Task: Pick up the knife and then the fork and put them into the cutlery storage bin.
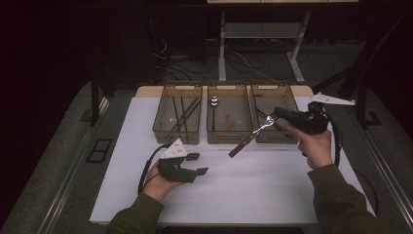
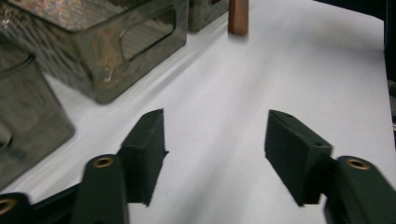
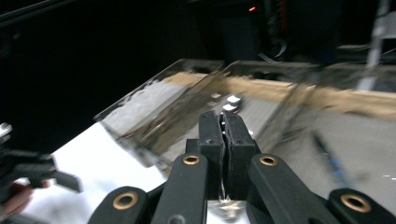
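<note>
Right tongs (image 1: pixel 278 114) are clamped tight on a fork (image 1: pixel 254 134) near its tines – the wooden handle hangs down and away from them, over the white bench (image 1: pixel 253 190), just in front of the middle bin (image 1: pixel 227 138). The right-hand bin (image 1: pixel 272 136) sits right under those tongs. Left tongs (image 1: pixel 198 164) are spread apart with nothing between the pads (image 2: pixel 148 144), low over the bench, the chopstick bin (image 1: pixel 178 132) just beyond them. In the left gripper view the fork's handle tip pokes in ahead of them.
</note>
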Available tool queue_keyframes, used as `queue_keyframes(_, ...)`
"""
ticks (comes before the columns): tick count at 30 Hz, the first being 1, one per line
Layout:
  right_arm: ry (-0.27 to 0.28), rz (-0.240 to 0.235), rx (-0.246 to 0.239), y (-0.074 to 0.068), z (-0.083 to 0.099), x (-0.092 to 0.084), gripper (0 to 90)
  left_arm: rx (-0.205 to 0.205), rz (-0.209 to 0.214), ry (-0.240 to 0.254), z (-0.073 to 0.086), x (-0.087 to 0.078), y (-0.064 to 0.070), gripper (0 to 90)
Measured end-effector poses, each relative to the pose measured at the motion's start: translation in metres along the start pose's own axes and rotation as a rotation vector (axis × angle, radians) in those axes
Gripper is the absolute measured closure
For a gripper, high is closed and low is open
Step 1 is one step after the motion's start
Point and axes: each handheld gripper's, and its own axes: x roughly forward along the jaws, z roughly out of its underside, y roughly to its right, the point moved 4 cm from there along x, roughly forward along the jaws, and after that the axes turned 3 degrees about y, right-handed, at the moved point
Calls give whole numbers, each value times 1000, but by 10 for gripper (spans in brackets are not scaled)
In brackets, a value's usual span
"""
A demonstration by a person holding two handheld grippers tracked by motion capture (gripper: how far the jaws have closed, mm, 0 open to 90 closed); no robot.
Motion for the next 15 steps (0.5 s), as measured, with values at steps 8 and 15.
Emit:
queue_keyframes(8, 58, 118, -3, 38, -37, -31, 880, -17, 17, -3, 17, -12, -5, 245)
queue_keyframes(15, 70, 223, -21, 68, -56, -44, 880, -36, -7, -5, 27, -18, -10, 143)
